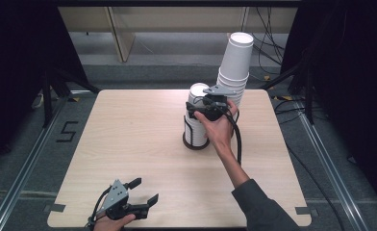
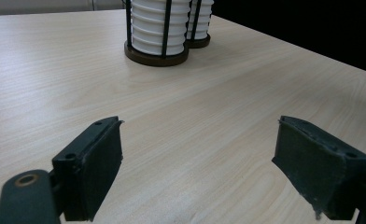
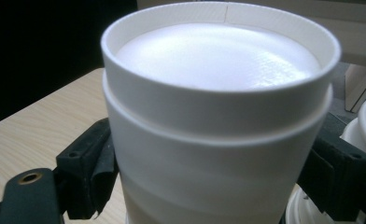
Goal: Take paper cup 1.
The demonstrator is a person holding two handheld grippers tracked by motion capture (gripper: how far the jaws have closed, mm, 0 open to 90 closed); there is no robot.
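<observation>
An upside-down white paper cup [image 3: 218,116] tops the short stack of cups in a black wire holder [image 1: 196,142] at the table's middle. My right gripper [image 1: 195,107] reaches it from the right, and its black pads [image 3: 102,168] press on both sides of the cup just below its base rim. Whether this cup is lifted off the stack under it I cannot tell. My left gripper [image 1: 143,190] rests low near the table's front edge, its jaws wide apart over bare wood with nothing between them [image 2: 197,163]. The holder [image 2: 156,51] stands far ahead of it.
A tall leaning stack of white cups [image 1: 235,62] stands in a second holder [image 2: 197,42] just behind and to the right of the first. The light wooden table [image 1: 129,130] is bordered by floor rails, with cables trailing at the back right.
</observation>
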